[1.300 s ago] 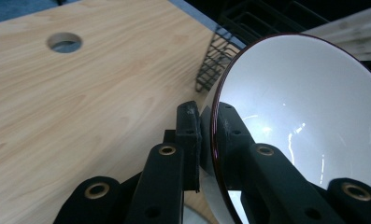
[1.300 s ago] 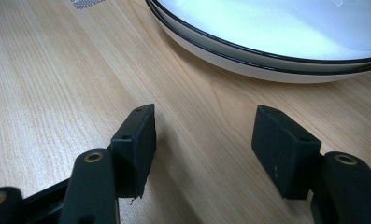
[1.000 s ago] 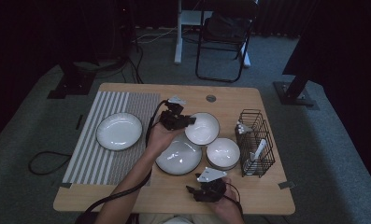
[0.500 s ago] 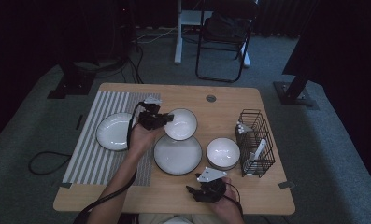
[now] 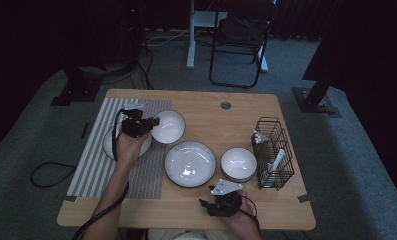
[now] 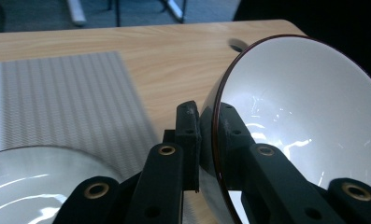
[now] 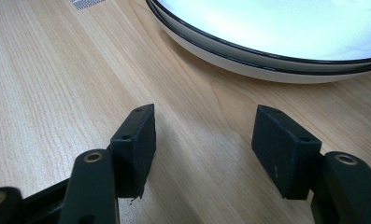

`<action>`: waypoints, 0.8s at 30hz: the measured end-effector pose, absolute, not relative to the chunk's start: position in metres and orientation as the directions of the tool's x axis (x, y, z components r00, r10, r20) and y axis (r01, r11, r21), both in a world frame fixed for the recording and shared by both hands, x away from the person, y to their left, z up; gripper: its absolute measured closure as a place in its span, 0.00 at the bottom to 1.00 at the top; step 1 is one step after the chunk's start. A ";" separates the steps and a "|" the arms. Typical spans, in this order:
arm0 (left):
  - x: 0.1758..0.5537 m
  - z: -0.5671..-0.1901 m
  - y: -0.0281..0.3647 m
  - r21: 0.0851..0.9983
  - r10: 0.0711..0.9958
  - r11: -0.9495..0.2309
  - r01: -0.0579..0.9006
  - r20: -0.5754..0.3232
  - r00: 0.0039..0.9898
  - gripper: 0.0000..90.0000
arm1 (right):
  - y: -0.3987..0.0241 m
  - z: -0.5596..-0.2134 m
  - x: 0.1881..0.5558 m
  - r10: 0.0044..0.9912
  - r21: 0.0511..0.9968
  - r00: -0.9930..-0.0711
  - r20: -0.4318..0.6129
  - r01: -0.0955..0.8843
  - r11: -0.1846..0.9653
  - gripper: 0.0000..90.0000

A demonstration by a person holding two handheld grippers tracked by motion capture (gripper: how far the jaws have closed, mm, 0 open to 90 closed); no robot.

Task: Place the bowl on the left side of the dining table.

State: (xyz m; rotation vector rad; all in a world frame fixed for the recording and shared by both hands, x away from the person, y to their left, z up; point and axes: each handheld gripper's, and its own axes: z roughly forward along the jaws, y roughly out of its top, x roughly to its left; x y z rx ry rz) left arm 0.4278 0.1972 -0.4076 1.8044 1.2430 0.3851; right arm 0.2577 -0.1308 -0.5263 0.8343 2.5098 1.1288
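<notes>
**Left gripper holds a white bowl by its rim above the striped mat**

At the left of the light wooden table (image 5: pixel 206 102) lies a grey striped placemat (image 5: pixel 98 155). On it sits a white round plate with a dark rim (image 5: pixel 111 145), partly hidden in the high view by the person's left hand (image 5: pixel 128 147). The left gripper (image 5: pixel 145 122) has its jaws pinched on the rim of a white dark-rimmed bowl (image 5: pixel 169 126); in the left gripper view the bowl (image 6: pixel 304 121) is tilted, one jaw inside and one outside its wall, with the plate (image 6: pixel 33 182) below and to the side.

Towards the middle rests a large white shallow bowl with a dark rim (image 5: pixel 190 163), and just right of it a smaller white bowl (image 5: pixel 238 164). Beside that stands a black wire basket (image 5: pixel 273 152) holding pale utensils.

Near the front edge, the right gripper (image 5: pixel 211 205) rests low over the wood, its jaws wide apart and empty; the right gripper view shows the large bowl's rim (image 7: pixel 276 51) ahead of them.
</notes>
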 end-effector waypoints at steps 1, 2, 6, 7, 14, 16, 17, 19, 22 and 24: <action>0.428 -0.408 0.202 0.800 0.871 -0.099 0.592 -0.217 0.440 0.92 | -0.131 -0.526 0.258 0.601 0.749 -0.799 -0.006 0.394 0.532 0.44; 0.427 -0.407 0.206 0.800 0.876 -0.091 0.593 -0.219 0.430 0.92 | -0.131 -0.526 0.258 0.600 0.750 -0.800 -0.006 0.394 0.532 0.44; 0.426 -0.408 0.222 0.801 0.891 -0.062 0.596 -0.224 0.394 0.92 | -0.131 -0.526 0.258 0.600 0.750 -0.800 -0.007 0.393 0.532 0.44; 0.426 -0.408 0.227 0.799 0.895 -0.055 0.599 -0.227 0.385 0.92 | -0.131 -0.526 0.258 0.600 0.750 -0.800 -0.007 0.393 0.533 0.44; 0.424 -0.410 0.254 0.796 0.918 -0.015 0.606 -0.229 0.324 0.92 | -0.131 -0.526 0.258 0.599 0.750 -0.801 -0.007 0.392 0.533 0.44; 0.424 -0.411 0.260 0.795 0.924 -0.005 0.606 -0.228 0.307 0.92 | -0.131 -0.526 0.258 0.599 0.750 -0.801 -0.008 0.392 0.533 0.44; 0.424 -0.412 0.263 0.796 0.927 -0.003 0.605 -0.224 0.299 0.92 | -0.131 -0.526 0.258 0.600 0.749 -0.800 -0.007 0.393 0.533 0.44; 0.424 -0.414 0.269 0.793 0.934 0.001 0.609 -0.220 0.283 0.92 | -0.131 -0.526 0.258 0.599 0.750 -0.800 -0.008 0.392 0.533 0.44; 0.424 -0.417 0.276 0.787 0.944 0.006 0.616 -0.208 0.256 0.92 | -0.131 -0.526 0.258 0.599 0.750 -0.801 -0.008 0.392 0.534 0.44; 0.424 -0.420 0.282 0.783 0.947 0.010 0.622 -0.208 0.246 0.92 | -0.131 -0.526 0.258 0.599 0.750 -0.801 -0.008 0.392 0.533 0.44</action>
